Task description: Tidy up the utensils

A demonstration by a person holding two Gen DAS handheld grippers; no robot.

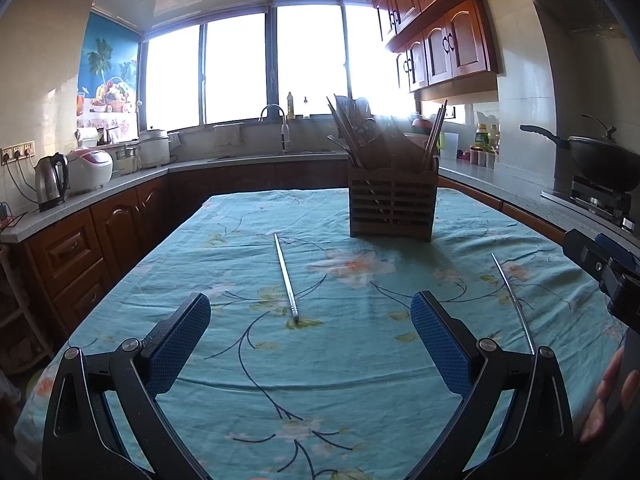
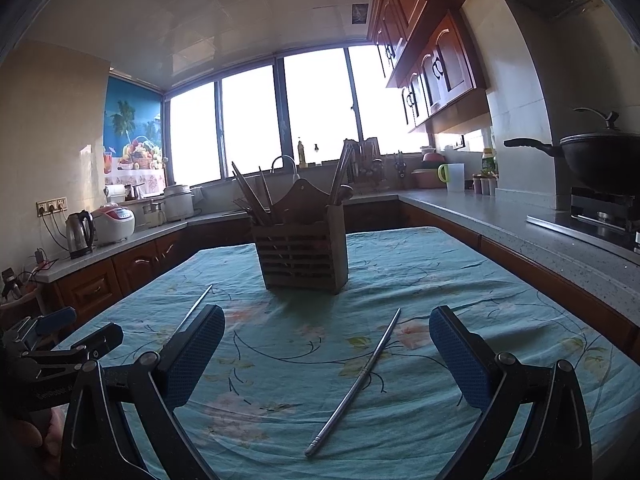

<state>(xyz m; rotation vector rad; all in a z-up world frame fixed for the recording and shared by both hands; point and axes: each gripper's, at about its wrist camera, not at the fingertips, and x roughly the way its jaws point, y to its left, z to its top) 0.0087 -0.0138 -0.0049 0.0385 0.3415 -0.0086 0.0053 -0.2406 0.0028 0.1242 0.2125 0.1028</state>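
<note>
A: Hovering over a floral tablecloth [image 1: 248, 412], the left gripper [image 1: 310, 344] and the right gripper [image 2: 326, 356] both stand with blue pads spread wide, grasping nothing.

B: And the utensils?

A: Two metal chopsticks lie loose on the cloth. One metal chopstick [image 1: 286, 276] rests just ahead of the left gripper, pointing toward the window; the second metal chopstick [image 2: 354, 384] lies slantwise between the right gripper's fingers [image 2: 194, 354], near that gripper but untouched. They sit well apart from each other.

B: Where do they belong?

A: Likely in the slatted wooden utensil holder [image 2: 302, 256], upright near the table's far end. Its two compartments already bristle with wooden chopsticks [image 1: 344, 136] and what appear to be darker-handled utensils, too backlit to identify.

B: So how far along?

A: Judging by that, most of the sorting looks done: the holder is stocked, and only these two metal pieces remain out. Neither has been picked up yet; each gripper appears lined up with its nearest one.
</note>
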